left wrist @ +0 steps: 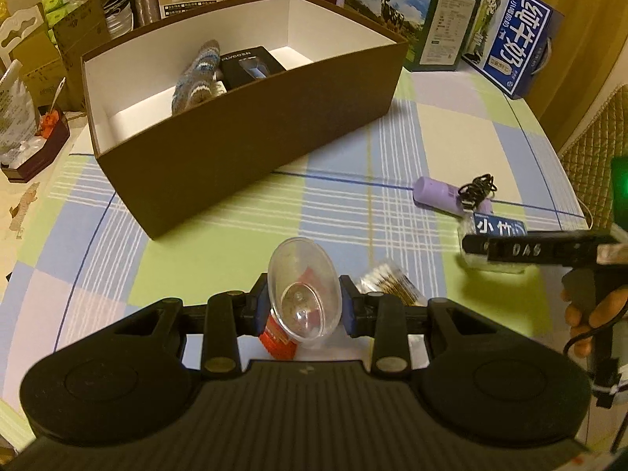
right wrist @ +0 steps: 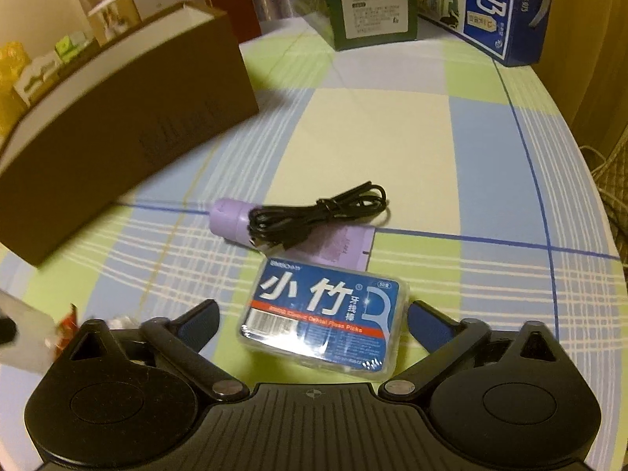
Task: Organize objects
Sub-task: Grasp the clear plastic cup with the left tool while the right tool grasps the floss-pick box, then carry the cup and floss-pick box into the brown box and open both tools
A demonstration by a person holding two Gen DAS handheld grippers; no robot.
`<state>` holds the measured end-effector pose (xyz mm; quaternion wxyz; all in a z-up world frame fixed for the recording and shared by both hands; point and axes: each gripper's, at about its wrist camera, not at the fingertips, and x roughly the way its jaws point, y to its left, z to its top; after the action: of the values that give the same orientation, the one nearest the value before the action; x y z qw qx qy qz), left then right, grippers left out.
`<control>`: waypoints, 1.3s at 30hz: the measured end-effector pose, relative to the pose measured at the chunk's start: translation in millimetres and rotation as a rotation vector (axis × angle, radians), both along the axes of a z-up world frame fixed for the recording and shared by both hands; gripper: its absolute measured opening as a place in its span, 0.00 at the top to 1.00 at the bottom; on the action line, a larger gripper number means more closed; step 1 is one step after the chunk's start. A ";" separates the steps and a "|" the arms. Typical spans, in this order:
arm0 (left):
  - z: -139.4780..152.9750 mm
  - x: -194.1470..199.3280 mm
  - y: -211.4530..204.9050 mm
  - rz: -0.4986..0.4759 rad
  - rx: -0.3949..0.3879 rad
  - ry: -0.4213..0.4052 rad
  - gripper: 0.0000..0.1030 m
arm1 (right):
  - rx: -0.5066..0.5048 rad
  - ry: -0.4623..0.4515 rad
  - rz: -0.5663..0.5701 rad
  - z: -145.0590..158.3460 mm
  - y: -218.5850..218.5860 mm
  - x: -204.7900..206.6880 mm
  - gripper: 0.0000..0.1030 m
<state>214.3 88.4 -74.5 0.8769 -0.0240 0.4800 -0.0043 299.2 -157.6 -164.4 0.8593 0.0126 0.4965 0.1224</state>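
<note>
The tabletop (left wrist: 451,133), under a checked cloth of pale green, blue and cream, carries everything here. Ahead of the left gripper (left wrist: 304,306) and a little to its left stands the long brown cardboard box (left wrist: 251,145) with a white inside, open at the top; a grey-and-blue knitted sock (left wrist: 196,76) and a small black carton (left wrist: 249,64) lie in it. Beyond the right gripper (right wrist: 314,322), at the far edge, stand a dark green carton (right wrist: 373,0) and a blue milk carton (right wrist: 494,8). Just ahead of the right gripper lies a lilac cylindrical tube (right wrist: 231,219) with a bundled black cable (right wrist: 318,216) lying across it. Nearer still, between the right gripper's widely spread blue-padded fingers (right wrist: 198,322), rests the clear plastic floss-pick box with a blue label (right wrist: 325,322), flat on the cloth and apart from both pads. The left gripper is pressed in on a clear plastic egg-shaped shell (left wrist: 304,298), its pads against the shell's two sides. Under the shell shows a red packet (left wrist: 276,337), and just right of that gripper lies a clear bag of cotton swabs (left wrist: 386,280). A hand (left wrist: 588,314) holds the right gripper's handle.
</note>
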 end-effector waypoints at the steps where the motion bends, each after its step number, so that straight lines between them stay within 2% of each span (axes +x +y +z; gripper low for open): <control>1: 0.0 1.2 0.4 0.001 0.000 -0.002 0.71 | -0.009 -0.007 0.010 -1.3 0.2 -0.8 0.14; 7: 2.5 3.9 -0.9 -0.002 0.002 -0.007 0.71 | 0.004 -0.012 0.053 4.2 -5.4 -12.6 0.15; 16: 9.7 -0.5 -1.5 -0.004 -0.001 -0.027 0.71 | 0.078 -0.046 0.084 39.4 -6.6 -29.5 0.15; 32: 40.1 -10.3 16.3 0.010 -0.020 -0.105 0.71 | 0.186 -0.128 0.163 88.1 22.6 -35.3 0.15; 39: 53.0 -10.6 30.5 0.020 -0.028 -0.134 0.71 | 0.216 -0.148 0.190 100.3 38.3 -32.3 0.15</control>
<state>203.7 118.9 -21.6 0.9068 -0.0406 0.4197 -0.0037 266.9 -119.2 -64.2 0.8718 0.0489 0.4146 0.2561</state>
